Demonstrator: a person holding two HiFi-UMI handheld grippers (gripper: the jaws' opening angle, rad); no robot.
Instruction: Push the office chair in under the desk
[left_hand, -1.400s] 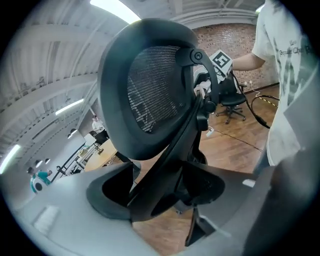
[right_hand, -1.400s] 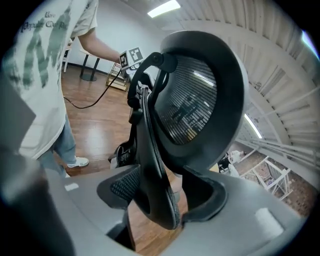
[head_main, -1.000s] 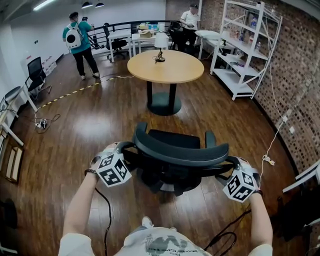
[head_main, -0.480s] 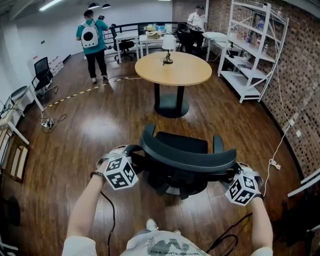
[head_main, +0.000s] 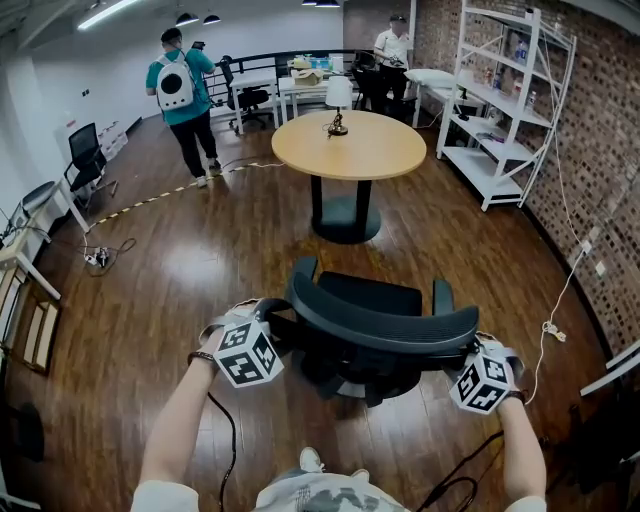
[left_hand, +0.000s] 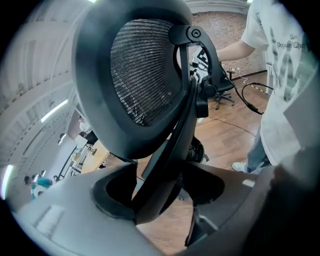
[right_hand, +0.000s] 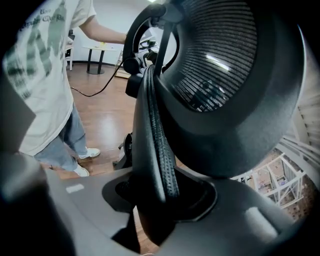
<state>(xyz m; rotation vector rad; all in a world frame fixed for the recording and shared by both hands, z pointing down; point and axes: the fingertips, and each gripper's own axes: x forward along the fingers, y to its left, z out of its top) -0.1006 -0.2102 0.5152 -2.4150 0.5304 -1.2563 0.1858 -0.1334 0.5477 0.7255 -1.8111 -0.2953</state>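
Office chair: the black office chair stands on the wooden floor, with its mesh backrest turned toward the two grippers.
Place of the chair: it is well apart from the round desk and not under it; bare floor lies between them.
Left gripper: the left gripper is at the left end of the backrest. Its jaws are pinched on the dark frame bar behind the mesh.
Right gripper: the right gripper is at the right end of the backrest. Its jaws are closing on the ribbed edge bar, which sits between them and looks touched on both sides.
On the desk: a small lamp with a white shade.
Background: a person with a white backpack stands far behind, and a white shelf stands by the brick wall.
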